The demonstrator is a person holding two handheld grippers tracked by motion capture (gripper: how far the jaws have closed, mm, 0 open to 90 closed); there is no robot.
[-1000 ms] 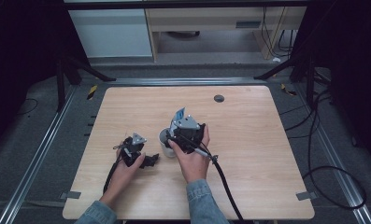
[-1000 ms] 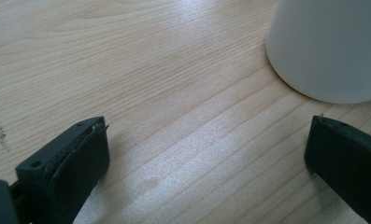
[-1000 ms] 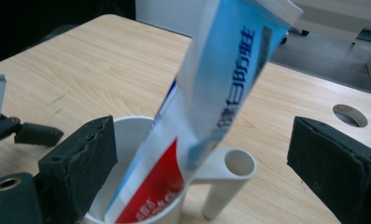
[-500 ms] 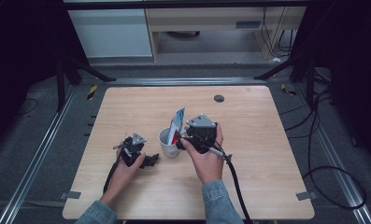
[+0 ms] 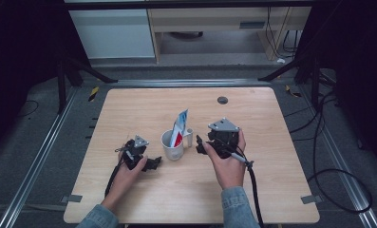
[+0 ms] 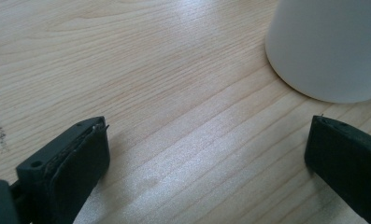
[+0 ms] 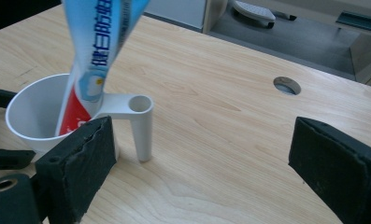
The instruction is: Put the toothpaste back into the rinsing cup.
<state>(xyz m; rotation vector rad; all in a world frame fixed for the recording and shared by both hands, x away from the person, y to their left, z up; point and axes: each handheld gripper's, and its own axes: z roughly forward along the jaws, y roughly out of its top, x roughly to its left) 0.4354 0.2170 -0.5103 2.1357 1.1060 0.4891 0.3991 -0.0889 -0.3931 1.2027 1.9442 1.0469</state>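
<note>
Mid-table, white cup between both tongs — left, right — gaping, empty

High view: overhead, facing forward and down, whole table in frame. Left gripper view: very near the tabletop, cup at upper right. Right gripper view: low, oblique; shares that cup, frame left.

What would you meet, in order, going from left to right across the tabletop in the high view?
Left gripper → white cup with the toothpaste tube standing in it → right gripper → round hole in the table.
</note>
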